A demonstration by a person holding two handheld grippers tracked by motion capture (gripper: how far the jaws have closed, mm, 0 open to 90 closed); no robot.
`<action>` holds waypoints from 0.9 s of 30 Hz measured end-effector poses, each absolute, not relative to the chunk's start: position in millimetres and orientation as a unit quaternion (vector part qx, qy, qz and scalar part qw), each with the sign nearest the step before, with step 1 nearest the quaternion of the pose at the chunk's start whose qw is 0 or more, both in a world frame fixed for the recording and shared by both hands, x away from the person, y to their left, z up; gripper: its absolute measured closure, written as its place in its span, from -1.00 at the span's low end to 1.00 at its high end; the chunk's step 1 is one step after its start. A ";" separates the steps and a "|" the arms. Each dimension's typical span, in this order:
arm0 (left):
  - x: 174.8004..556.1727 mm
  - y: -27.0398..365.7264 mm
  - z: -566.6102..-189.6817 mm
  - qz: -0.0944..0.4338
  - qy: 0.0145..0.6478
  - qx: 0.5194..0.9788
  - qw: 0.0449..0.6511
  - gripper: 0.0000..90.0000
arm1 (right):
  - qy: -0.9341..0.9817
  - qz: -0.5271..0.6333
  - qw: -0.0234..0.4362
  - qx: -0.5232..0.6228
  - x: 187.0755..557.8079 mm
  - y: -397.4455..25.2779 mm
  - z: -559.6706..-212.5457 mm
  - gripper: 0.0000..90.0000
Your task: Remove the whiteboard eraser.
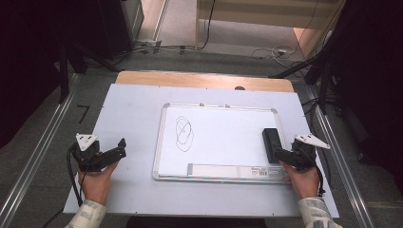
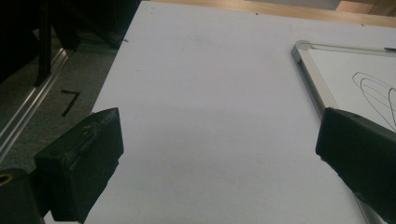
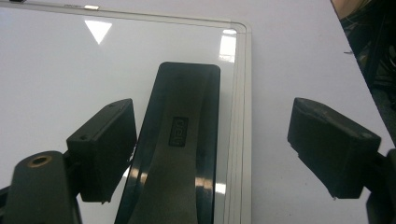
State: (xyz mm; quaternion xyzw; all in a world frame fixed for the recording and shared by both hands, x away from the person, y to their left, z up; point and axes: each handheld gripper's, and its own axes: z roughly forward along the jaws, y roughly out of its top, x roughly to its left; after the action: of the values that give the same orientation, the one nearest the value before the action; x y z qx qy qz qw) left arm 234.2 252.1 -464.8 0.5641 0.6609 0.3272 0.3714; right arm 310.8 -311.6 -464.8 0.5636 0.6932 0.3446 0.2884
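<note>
A white whiteboard (image 1: 223, 137) with a silver frame lies in the middle of the table, with a black scribble (image 1: 184, 134) on its left part. A black eraser (image 1: 271, 138) rests on the board by its right edge. My right gripper (image 1: 280, 155) sits at the eraser's near end. In the right gripper view it is open (image 3: 212, 135), its jaws wide on either side of the eraser (image 3: 180, 135), touching nothing. My left gripper (image 1: 120, 151) hovers open over the white table cover left of the board. Nothing lies between its jaws (image 2: 219, 149), with the board's corner (image 2: 302, 47) and the scribble (image 2: 378, 91) ahead on the right.
A white sheet (image 1: 133, 109) covers the wooden table (image 1: 204, 80). A pale strip with a label (image 1: 228, 170) runs along the board's near edge. Metal rails (image 1: 43, 147) flank the table on the floor, and cables (image 1: 266, 51) lie beyond the far edge.
</note>
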 end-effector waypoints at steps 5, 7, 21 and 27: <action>234.7 252.0 -465.5 0.326 0.662 0.563 0.372 -0.97 | 0.696 0.340 0.289 0.562 316.8 -310.1 -466.5 -0.69; 234.8 252.6 -465.9 0.326 0.662 0.564 0.371 -0.97 | 0.696 0.341 0.286 0.563 319.4 -309.7 -467.1 -0.69; 236.4 252.7 -467.6 0.320 0.665 0.565 0.369 -0.97 | 0.702 0.335 0.273 0.566 336.9 -299.7 -473.6 -0.64; 237.0 253.0 -468.2 0.319 0.666 0.564 0.371 -0.97 | 0.711 0.323 0.264 0.565 343.3 -291.8 -476.0 -0.64</action>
State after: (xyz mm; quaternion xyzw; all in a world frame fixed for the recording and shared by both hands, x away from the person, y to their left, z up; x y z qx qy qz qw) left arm 237.0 253.0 -468.2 0.5636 0.6657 0.3191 0.3707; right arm 343.3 -291.8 -476.0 0.5653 0.7114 0.3231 0.2644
